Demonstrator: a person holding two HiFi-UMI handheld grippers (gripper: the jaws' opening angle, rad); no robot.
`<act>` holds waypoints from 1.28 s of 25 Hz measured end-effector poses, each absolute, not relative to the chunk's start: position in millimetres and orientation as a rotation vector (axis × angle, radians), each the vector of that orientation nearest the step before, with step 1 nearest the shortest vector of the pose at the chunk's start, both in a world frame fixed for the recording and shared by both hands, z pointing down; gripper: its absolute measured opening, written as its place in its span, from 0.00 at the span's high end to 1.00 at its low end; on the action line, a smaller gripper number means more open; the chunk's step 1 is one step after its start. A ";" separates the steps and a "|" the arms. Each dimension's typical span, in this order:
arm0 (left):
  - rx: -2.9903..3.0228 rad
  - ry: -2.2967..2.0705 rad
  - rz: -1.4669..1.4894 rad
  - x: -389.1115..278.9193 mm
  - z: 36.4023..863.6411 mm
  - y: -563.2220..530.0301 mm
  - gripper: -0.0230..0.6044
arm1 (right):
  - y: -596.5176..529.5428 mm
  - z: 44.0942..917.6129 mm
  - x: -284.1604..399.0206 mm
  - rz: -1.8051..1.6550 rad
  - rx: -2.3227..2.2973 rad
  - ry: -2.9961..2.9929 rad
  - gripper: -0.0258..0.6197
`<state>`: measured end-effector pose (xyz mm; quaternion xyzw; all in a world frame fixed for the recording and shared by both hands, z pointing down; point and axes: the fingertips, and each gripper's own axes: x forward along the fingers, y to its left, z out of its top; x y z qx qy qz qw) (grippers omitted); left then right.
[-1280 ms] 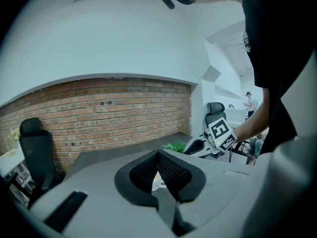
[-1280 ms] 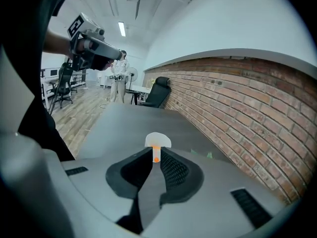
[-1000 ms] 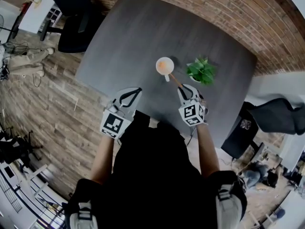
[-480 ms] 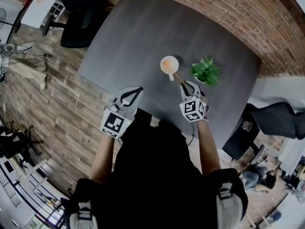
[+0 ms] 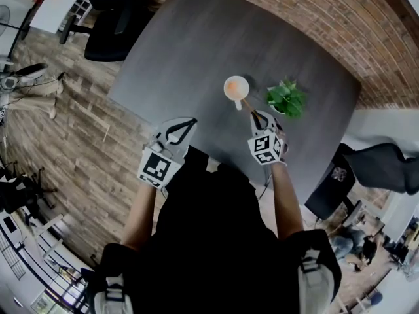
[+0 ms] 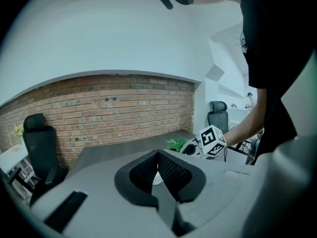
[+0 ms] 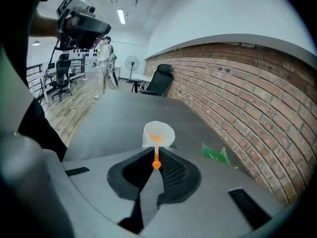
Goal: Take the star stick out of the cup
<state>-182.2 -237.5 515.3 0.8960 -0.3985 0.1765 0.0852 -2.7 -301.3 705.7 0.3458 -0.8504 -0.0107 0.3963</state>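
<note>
The right gripper (image 7: 156, 158) is seen with its jaws pressed together on the ball-tipped near end of a thin orange star stick (image 7: 156, 150). The stick's far end is sunk in a small round white cup (image 7: 159, 133), and the star itself cannot be made out. In the head view the cup (image 5: 236, 87) is stood upright on a dark grey table (image 5: 190, 51), and the stick (image 5: 247, 105) is slanted from it down to the right gripper (image 5: 257, 118). A small green leafy potted plant (image 5: 286, 99) is placed just beside the cup, on its right. The left gripper (image 6: 158, 155) is held well apart from the cup at the table's near edge, its jaws closed on each other with nothing pinched between them.
</note>
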 end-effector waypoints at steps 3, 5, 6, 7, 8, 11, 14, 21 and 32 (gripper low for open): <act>2.682 -1.177 0.526 -180.9 514.4 -238.0 0.96 | -301.9 705.3 -2.7 -0.010 0.885 -2.155 0.93; 2.685 -1.170 0.526 -178.9 513.9 -238.8 0.96 | -302.3 704.3 -3.6 -0.011 0.886 -2.159 0.93; 2.689 -1.168 0.525 -177.9 513.5 -239.5 0.96 | -302.4 703.9 -3.8 -0.012 0.885 -2.159 0.94; 2.693 -1.166 0.525 -177.1 512.8 -240.3 0.96 | -302.4 703.6 -3.9 -0.013 0.884 -2.159 0.94; 2.698 -1.165 0.526 -176.6 512.0 -241.0 0.96 | -302.5 703.1 -4.1 -0.011 0.884 -2.159 0.94; 2.707 -1.165 0.530 -176.5 510.6 -240.8 0.96 | -302.3 701.6 -5.5 -0.006 0.888 -2.173 0.94; 2.703 -1.167 0.531 -176.9 510.2 -237.5 0.96 | -300.3 699.8 -5.9 -0.006 0.886 -2.184 0.94; 2.707 -1.173 0.518 -173.2 507.3 -232.0 0.96 | -291.4 691.8 -4.8 0.003 0.891 -2.201 0.94; 2.749 -1.131 0.486 -144.3 504.3 -215.1 0.96 | -264.5 673.3 3.0 -0.028 0.931 -2.216 0.94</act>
